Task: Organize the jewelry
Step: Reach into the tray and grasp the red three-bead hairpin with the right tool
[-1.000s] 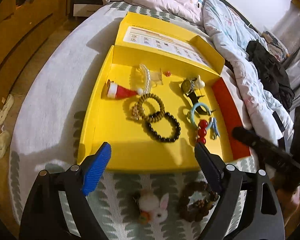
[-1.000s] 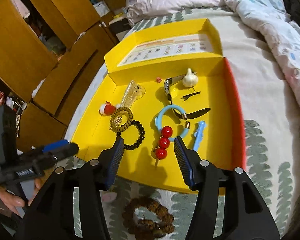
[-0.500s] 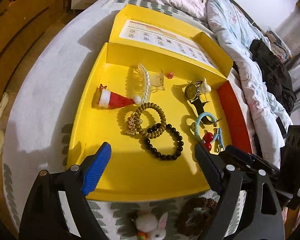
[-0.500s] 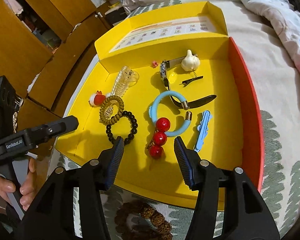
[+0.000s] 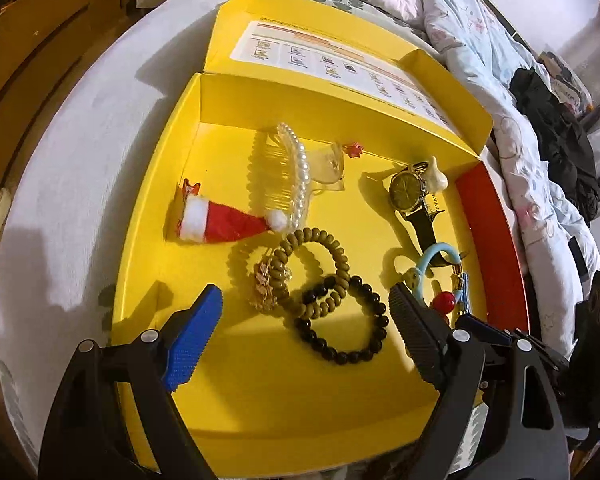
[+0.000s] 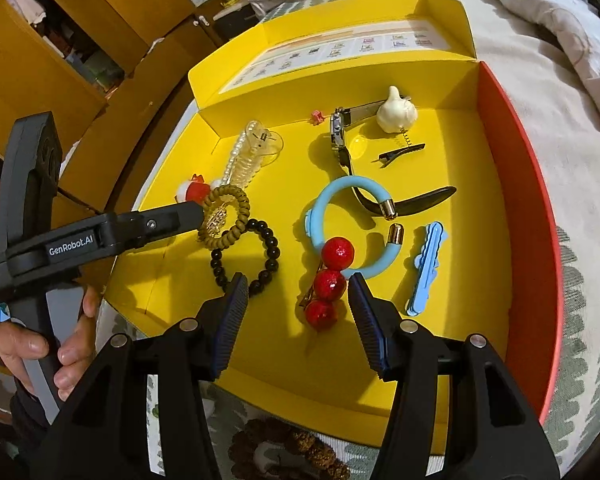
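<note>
Right gripper fingers apart, straddling the red bead clip; left gripper fingers apart above the black bead bracelet at 12 o'clock.

Red three-bead clip lies flat overlapping blue bangle.

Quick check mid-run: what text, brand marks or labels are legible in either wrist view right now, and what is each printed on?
"GenRobot.AI": white lettering on the black body of the left gripper, seen in the right wrist view.
"Data Acquisition System": small white print below it, partly cut off, so that reading is uncertain.
Printed sheet inside the yellow box lid: icons and lines of text, too small to read.
Watch dial: blurred, unreadable.
</note>
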Action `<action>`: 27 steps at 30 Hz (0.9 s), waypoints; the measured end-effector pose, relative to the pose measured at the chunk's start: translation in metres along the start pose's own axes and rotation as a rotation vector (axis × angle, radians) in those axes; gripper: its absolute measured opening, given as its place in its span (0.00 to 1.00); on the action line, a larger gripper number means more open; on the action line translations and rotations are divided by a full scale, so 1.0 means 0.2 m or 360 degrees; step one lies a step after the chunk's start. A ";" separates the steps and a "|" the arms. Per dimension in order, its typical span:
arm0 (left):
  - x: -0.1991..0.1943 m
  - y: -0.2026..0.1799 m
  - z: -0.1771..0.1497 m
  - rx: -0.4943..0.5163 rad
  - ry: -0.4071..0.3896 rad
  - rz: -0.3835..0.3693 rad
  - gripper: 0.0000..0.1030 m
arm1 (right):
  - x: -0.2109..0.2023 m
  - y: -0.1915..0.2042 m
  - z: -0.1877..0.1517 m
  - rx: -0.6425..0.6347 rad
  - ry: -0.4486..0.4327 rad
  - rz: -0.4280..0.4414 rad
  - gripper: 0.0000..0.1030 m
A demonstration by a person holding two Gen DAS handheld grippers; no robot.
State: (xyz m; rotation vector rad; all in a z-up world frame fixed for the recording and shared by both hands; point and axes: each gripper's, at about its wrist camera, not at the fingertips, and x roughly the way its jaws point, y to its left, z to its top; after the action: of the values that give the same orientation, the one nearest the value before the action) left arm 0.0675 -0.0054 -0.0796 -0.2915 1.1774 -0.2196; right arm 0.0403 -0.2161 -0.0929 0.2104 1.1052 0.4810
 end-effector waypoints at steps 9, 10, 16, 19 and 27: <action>0.05 0.02 0.04 0.0037 0.0019 0.0034 0.82 | 0.08 0.00 0.01 -0.0013 0.0036 -0.0070 0.54; 0.06 0.02 0.05 0.0041 0.0016 0.0038 0.82 | 0.08 0.00 0.01 -0.0013 0.0033 -0.0075 0.54; 0.06 0.01 0.05 0.0080 0.0011 0.0090 0.67 | 0.10 0.01 0.01 -0.0035 0.0016 -0.0097 0.51; 0.08 -0.01 0.04 0.0097 0.0050 0.0101 0.55 | 0.10 0.02 0.01 -0.0052 0.0014 -0.0122 0.49; 0.14 -0.04 0.01 0.0122 0.0066 0.0199 0.46 | 0.11 0.03 0.01 -0.0061 0.0008 -0.0163 0.43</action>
State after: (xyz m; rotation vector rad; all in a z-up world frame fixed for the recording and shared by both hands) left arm 0.0803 -0.0213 -0.1005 -0.1463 1.2206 -0.1613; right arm 0.0478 -0.2010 -0.1075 0.1182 1.1048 0.4112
